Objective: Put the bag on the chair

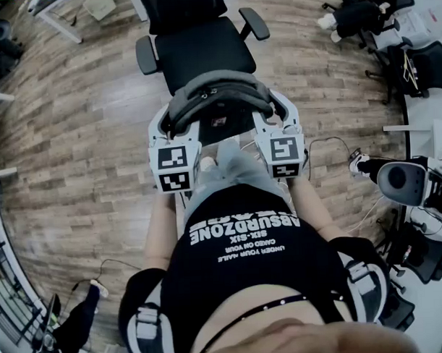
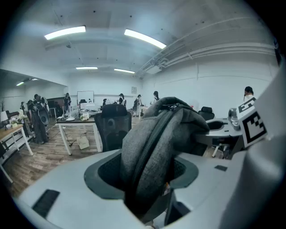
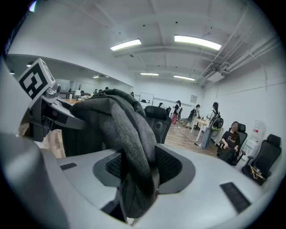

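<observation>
I hold a grey fabric bag (image 1: 218, 92) between both grippers, just in front of a black office chair (image 1: 202, 50) with armrests. My left gripper (image 1: 166, 123) is shut on the bag's left side and my right gripper (image 1: 278, 114) on its right side. In the left gripper view the bag (image 2: 154, 143) fills the gap between the jaws of the left gripper (image 2: 147, 176), with the chair (image 2: 111, 127) behind it. The right gripper view shows the bag (image 3: 129, 134) draped through the right gripper (image 3: 140, 172), pads pressing on it, and the chair's back (image 3: 158, 118) beyond.
The floor is wood plank (image 1: 82, 126). A desk (image 1: 56, 19) stands at the far left, more black chairs (image 1: 420, 64) and gear (image 1: 402, 180) at the right. Cables (image 1: 328, 143) trail on the floor. People (image 3: 232, 141) stand and sit further back.
</observation>
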`<state>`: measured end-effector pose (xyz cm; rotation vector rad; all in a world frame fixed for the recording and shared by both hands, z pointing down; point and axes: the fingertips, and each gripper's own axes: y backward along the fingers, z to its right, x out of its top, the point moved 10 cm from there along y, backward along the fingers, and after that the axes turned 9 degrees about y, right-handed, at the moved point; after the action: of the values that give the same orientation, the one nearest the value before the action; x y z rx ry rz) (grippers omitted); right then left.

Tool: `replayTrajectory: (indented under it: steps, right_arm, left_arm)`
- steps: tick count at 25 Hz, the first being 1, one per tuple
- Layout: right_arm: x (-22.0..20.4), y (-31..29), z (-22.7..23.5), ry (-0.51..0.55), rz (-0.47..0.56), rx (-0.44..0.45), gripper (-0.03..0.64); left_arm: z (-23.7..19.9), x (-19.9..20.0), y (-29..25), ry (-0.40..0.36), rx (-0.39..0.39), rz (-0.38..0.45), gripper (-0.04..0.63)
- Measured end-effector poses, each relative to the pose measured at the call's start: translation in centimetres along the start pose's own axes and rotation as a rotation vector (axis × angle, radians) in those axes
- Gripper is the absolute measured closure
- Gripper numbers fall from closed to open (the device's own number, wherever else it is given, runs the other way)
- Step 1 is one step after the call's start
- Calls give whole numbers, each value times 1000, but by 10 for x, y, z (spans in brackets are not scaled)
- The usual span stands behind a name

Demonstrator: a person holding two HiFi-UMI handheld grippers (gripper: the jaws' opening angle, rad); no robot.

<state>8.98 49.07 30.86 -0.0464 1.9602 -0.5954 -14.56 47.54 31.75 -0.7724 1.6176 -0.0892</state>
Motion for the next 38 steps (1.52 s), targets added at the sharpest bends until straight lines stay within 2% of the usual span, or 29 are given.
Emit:
replayTrajectory:
  steps: [11, 16, 20, 27, 33, 38]
  right_arm:
    - [-20, -51, 52, -27, -27, 70, 445]
    - [-27, -75, 83, -44, -36, 108, 443]
    - [-30, -91, 107, -52, -20, 136, 442]
    - [-26, -116, 128, -29, 16, 193, 440]
    - [-27, -133, 144, -39, 13, 208, 440]
    - [-25, -144, 151, -52, 22, 179, 439]
  left_arm:
    - [14, 12, -64, 14, 32, -42, 361]
    - [21, 24, -97, -3, 19, -64, 361]
    - [30, 34, -116, -20, 33, -57, 360]
    - [32, 41, -131, -6, 85, -39, 360]
    - [34, 51, -151, -13, 92, -51, 360]
    - [30, 59, -168, -11, 74, -56, 360]
